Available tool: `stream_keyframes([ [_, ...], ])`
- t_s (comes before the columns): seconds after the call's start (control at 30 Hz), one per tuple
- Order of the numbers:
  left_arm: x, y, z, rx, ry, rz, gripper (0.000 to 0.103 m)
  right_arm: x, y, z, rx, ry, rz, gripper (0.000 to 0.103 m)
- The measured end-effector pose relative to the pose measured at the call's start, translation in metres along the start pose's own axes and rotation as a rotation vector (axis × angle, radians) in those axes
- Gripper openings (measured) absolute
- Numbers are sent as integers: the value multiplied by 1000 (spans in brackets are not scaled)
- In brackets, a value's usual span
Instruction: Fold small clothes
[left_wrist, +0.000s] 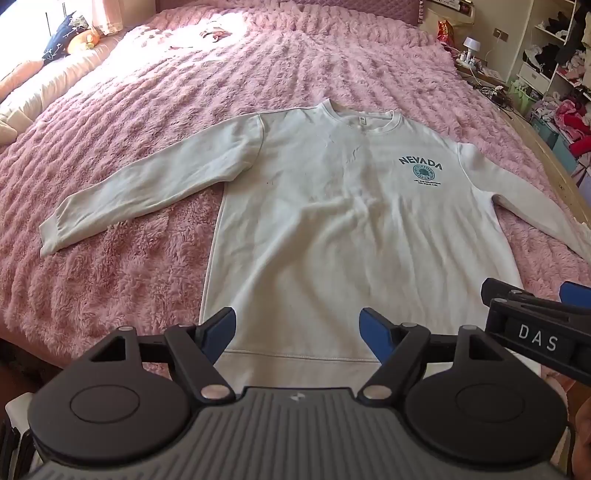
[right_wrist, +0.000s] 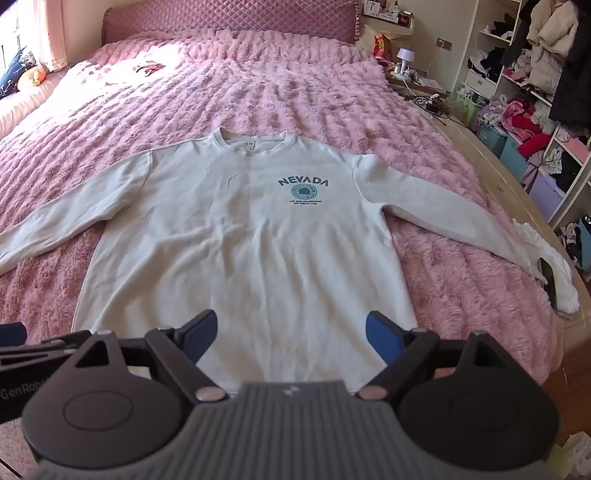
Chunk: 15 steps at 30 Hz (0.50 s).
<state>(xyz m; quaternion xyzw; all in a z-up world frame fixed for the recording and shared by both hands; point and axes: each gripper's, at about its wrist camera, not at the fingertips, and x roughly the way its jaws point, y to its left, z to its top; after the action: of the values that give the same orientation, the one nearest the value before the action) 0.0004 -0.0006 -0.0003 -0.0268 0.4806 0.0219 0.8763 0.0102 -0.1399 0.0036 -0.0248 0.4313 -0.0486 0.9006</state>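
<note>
Both grippers, left gripper (left_wrist: 297, 328) and right gripper (right_wrist: 291, 334), hover spread apart and empty above the hem of the white NEVADA sweatshirt (right_wrist: 243, 236), which lies flat, sleeves out, on the pink bedspread (left_wrist: 295, 66), no fold yet made.

A fluffy pink bedspread (right_wrist: 332, 110) covers the bed below a quilted headboard (right_wrist: 229, 22); cluttered shelves (right_wrist: 535, 92) stand alongside.

A white long-sleeved sweatshirt (left_wrist: 332, 229) (right_wrist: 251, 251) lies flat and face up, unfolded, collar at the far end and hem nearest. Both sleeves spread out and angle toward the hem. A teal "NEVADA" print (left_wrist: 421, 168) (right_wrist: 303, 190) marks its chest.
</note>
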Motion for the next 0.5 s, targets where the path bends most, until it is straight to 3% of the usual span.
stream_keyframes([
  [0.5, 5, 9, -6, -12, 2, -15, 89, 0, 1, 0, 0, 10, 1, 83],
])
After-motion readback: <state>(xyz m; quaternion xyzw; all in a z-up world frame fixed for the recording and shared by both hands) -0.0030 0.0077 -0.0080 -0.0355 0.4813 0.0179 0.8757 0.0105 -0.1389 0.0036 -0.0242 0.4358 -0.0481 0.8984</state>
